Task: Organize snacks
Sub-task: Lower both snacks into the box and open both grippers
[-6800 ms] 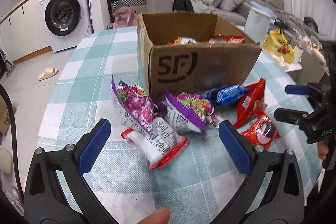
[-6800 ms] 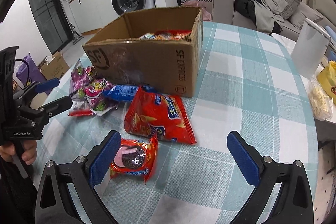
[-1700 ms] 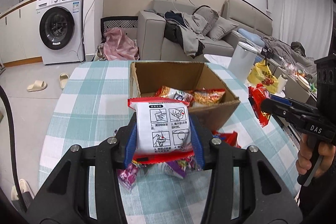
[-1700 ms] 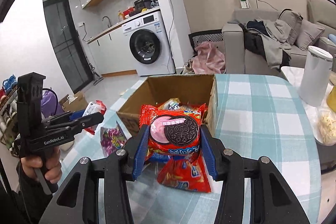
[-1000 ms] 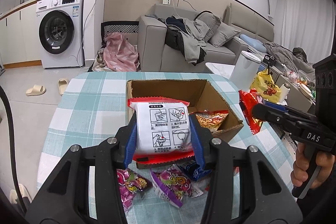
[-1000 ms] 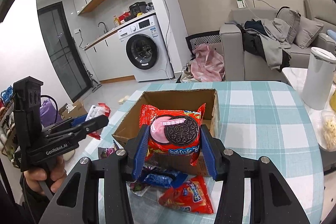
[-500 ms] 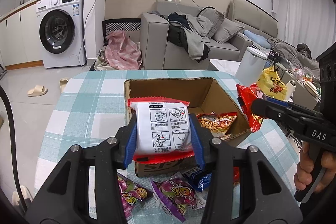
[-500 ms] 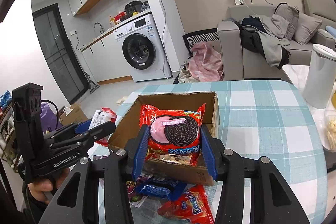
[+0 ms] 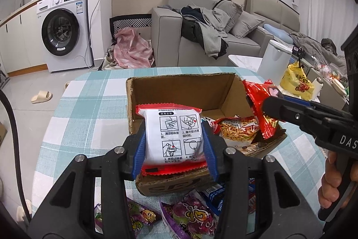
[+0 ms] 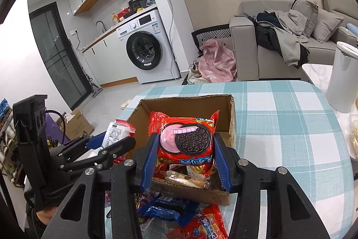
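Observation:
My left gripper [image 9: 174, 149] is shut on a white and red snack pack [image 9: 173, 136] and holds it over the near edge of the open cardboard box [image 9: 179, 86]. My right gripper [image 10: 185, 156] is shut on a red Oreo pack [image 10: 185, 138] and holds it above the same box [image 10: 185, 104], which has several snacks inside. In the left wrist view the right gripper [image 9: 266, 104] shows at the right with the Oreo pack [image 9: 259, 100]. In the right wrist view the left gripper [image 10: 111, 140] shows at the left.
Purple candy bags [image 9: 190, 216], a blue pack [image 10: 167, 209] and a red chip bag [image 10: 201, 225] lie on the checked tablecloth [image 10: 290, 127] in front of the box. A white bin [image 10: 344, 77] stands to the right. A sofa and a washing machine are behind.
Both grippers have moved forward and lower toward the box, each still holding its pack. The packs now hang over the box opening.

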